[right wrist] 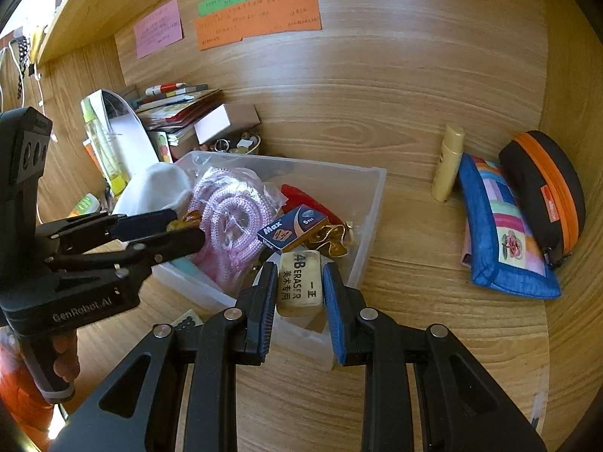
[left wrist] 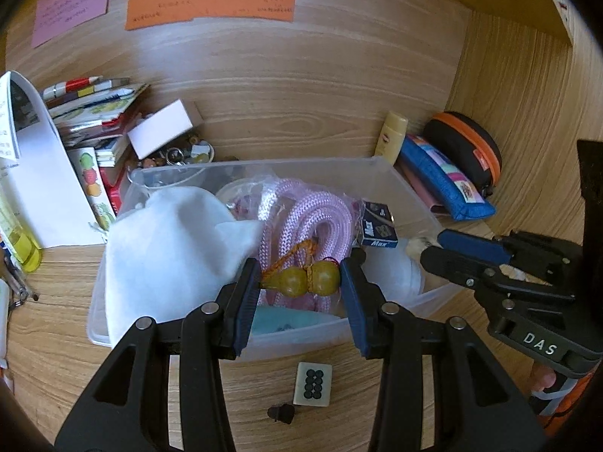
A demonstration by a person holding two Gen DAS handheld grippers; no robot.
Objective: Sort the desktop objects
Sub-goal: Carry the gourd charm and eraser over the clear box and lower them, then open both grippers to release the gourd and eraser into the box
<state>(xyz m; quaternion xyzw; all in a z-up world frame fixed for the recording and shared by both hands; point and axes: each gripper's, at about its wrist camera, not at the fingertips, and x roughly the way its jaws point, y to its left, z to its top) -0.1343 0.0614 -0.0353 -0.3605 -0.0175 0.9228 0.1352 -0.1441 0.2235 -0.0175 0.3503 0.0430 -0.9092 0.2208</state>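
My left gripper point(left wrist: 301, 282) is shut on a small yellow gourd charm point(left wrist: 307, 280) with an orange cord, held over the clear plastic bin point(left wrist: 377, 167). My right gripper point(right wrist: 299, 282) is shut on a worn white 4B eraser point(right wrist: 300, 282), held over the bin's near right corner point(right wrist: 373, 196). The bin holds a white cloth point(left wrist: 169, 241), a pink rope point(left wrist: 312, 211), a blue Max box point(right wrist: 292, 228), a gold trinket point(right wrist: 331, 239) and something red point(right wrist: 301, 197). Each gripper shows in the other's view: the right one point(left wrist: 429, 248), the left one point(right wrist: 184, 228).
A mahjong tile point(left wrist: 312, 383) and a small dark piece point(left wrist: 282, 412) lie on the desk in front of the bin. A blue pouch point(right wrist: 501, 233), a black-and-orange case point(right wrist: 542, 192) and a cream bottle point(right wrist: 448, 162) stand at the right. Books, papers and a bowl point(left wrist: 177, 154) of trinkets crowd the back left.
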